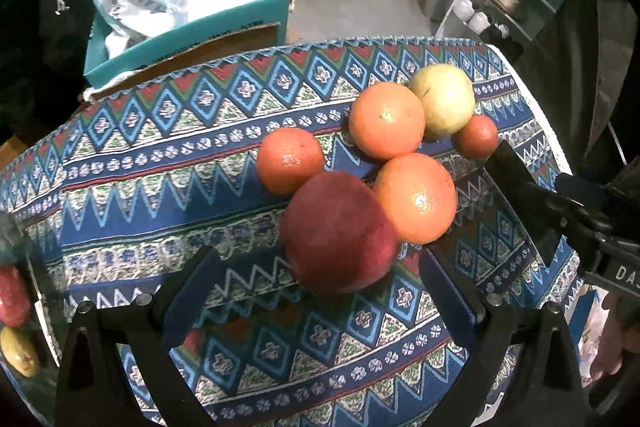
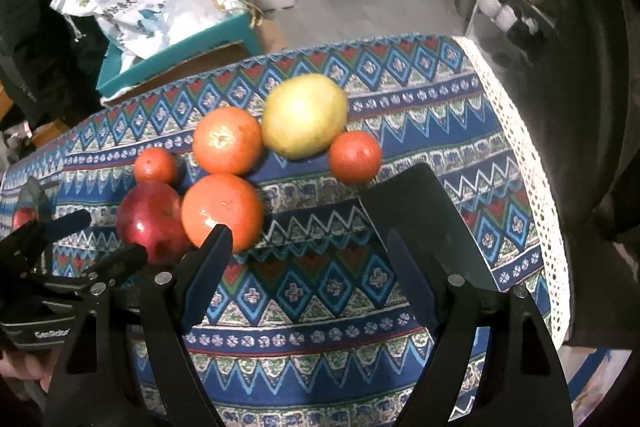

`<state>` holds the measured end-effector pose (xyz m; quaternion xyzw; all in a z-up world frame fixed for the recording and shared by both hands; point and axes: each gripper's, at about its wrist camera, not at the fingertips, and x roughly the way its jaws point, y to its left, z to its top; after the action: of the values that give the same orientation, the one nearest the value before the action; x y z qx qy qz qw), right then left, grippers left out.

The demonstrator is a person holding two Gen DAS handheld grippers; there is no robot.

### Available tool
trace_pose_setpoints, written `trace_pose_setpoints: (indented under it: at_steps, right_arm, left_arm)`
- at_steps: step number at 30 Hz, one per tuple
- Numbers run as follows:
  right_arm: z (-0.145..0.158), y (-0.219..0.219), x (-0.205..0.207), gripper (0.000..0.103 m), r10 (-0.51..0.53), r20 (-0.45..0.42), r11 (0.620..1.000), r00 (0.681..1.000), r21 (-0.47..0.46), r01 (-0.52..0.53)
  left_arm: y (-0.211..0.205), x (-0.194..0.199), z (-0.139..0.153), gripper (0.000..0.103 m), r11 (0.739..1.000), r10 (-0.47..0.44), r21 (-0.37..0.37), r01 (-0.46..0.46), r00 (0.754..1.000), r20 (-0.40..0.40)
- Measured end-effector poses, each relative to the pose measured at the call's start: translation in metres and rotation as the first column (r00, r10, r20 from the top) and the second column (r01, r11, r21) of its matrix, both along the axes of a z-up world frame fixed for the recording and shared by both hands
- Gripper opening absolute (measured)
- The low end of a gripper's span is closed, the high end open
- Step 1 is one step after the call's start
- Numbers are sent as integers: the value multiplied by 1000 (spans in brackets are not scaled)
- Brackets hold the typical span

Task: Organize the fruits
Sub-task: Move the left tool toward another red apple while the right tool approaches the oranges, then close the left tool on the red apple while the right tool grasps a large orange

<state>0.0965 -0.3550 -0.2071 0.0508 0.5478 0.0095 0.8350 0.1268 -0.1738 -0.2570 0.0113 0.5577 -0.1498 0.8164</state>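
On the patterned table [image 1: 160,155], six fruits are sitting clustered: red apple [image 1: 340,233], oranges, yellow-green apple [image 1: 444,105]. Left gripper [image 1: 320,291] is hovering spread by the red apple; right gripper [image 2: 308,255] is hovering spread, empty.

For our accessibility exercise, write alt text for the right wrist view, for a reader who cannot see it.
Six fruits cluster on a blue patterned tablecloth: a red apple, three oranges, a yellow-green apple and a small red-orange fruit. The open right gripper frames the foreground, holding nothing; the left gripper enters from the left.
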Motion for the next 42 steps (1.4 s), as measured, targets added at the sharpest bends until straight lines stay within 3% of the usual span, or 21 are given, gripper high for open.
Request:
trace_pose_setpoints:
  at_steps: [15,23,30,42]
  right_arm:
    - [-12,-6,1,80,4,-23,1000,1000,-1,-4]
    - [-13,-6,2,80,3,-29,1000,1000,-3,-3]
    - [-13,0,3,80,18,-26,1000,999,-7,-19]
    - [-29,44,27,80,135,-23,991,991,32,-134]
  left_arm:
    - [-5,15,-31,99,999,25,-32,-27,998,-63]
    - [-4,17,-32,76,991,-11,-136,-1,996,-87]
    - [-4,10,-28,75,997,-7,-74,3,998,-57]
    - [39,-2,-13,75,1000,21,-15,-22,999,-33]
